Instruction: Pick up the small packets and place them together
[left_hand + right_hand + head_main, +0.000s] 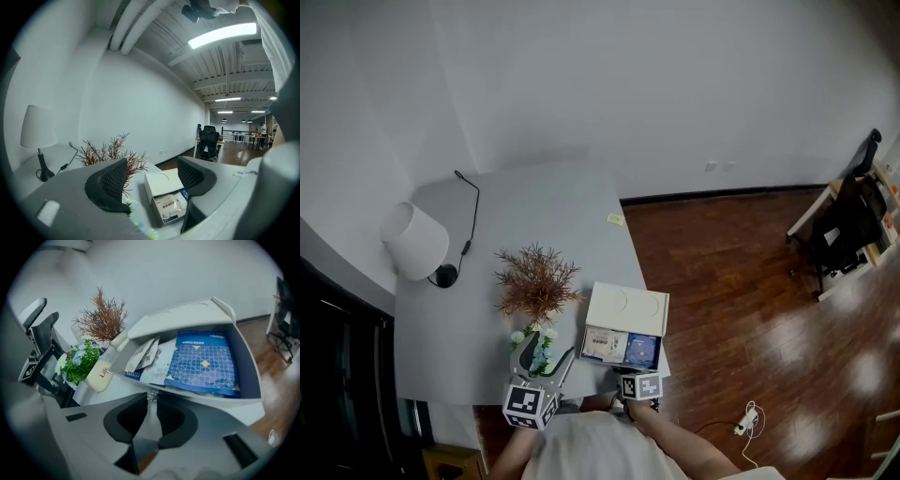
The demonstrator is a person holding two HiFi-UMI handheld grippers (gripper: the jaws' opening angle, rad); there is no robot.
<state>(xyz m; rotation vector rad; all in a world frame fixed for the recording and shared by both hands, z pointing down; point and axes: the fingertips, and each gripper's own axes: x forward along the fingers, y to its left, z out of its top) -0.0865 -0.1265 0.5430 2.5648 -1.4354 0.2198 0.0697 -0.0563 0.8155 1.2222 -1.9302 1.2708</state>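
My right gripper has its fingers nearly together, pinching a thin small packet seen edge-on, right at the front rim of the open white box. Inside the box a blue patterned packet lies flat, with pale packets leaning at its left. My left gripper — fingers wide apart, nothing between them — hangs over the grey table by the flower vase.
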